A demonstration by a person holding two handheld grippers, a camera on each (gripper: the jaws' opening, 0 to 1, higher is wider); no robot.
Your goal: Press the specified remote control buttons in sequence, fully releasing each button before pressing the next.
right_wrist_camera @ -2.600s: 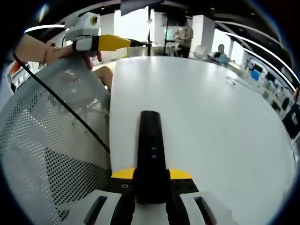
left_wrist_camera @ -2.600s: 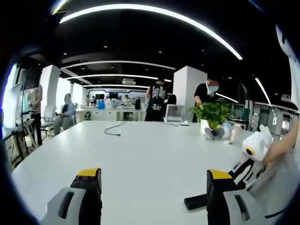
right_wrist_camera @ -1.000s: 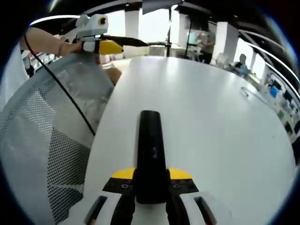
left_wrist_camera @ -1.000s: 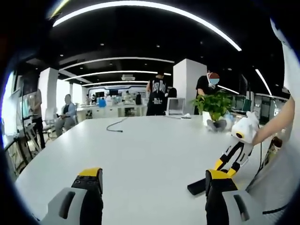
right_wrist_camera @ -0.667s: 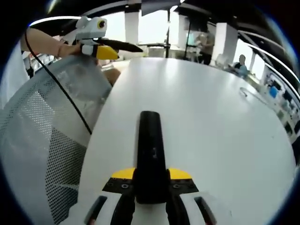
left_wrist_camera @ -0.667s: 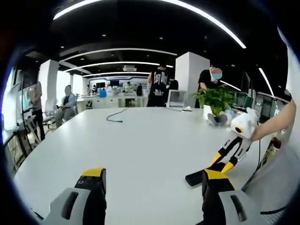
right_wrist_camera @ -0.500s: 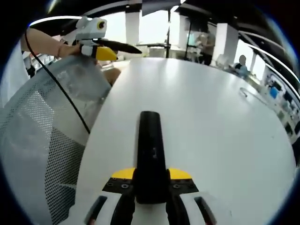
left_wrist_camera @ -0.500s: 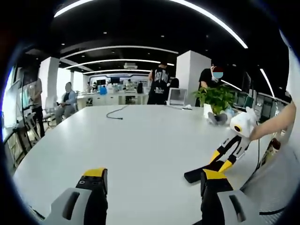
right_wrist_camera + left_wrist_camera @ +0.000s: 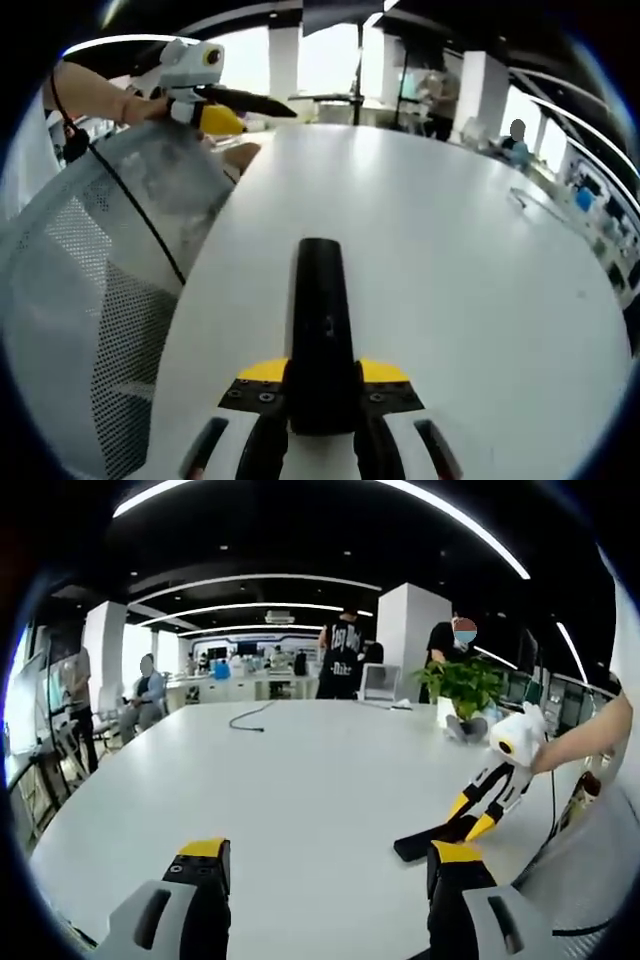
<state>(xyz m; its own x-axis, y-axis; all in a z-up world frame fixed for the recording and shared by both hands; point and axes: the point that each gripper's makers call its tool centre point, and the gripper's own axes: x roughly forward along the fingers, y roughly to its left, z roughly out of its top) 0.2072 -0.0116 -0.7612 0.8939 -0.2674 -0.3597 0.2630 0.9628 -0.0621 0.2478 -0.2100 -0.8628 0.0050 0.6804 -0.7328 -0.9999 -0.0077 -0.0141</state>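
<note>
White table (image 9: 300, 780) stretches through an office. My right gripper (image 9: 322, 395) pinches the black remote control (image 9: 321, 320) by its near end, above the table. My left gripper (image 9: 318, 880) hangs spread above the table, apart from the remote.

No readable text anywhere. White print on back of black shirt (image 9: 346, 667), far across table (image 9: 300, 780): too small, blurred. Faint marks on remote (image 9: 322, 330): not legible. No labels, numbers or signs clear enough.
</note>
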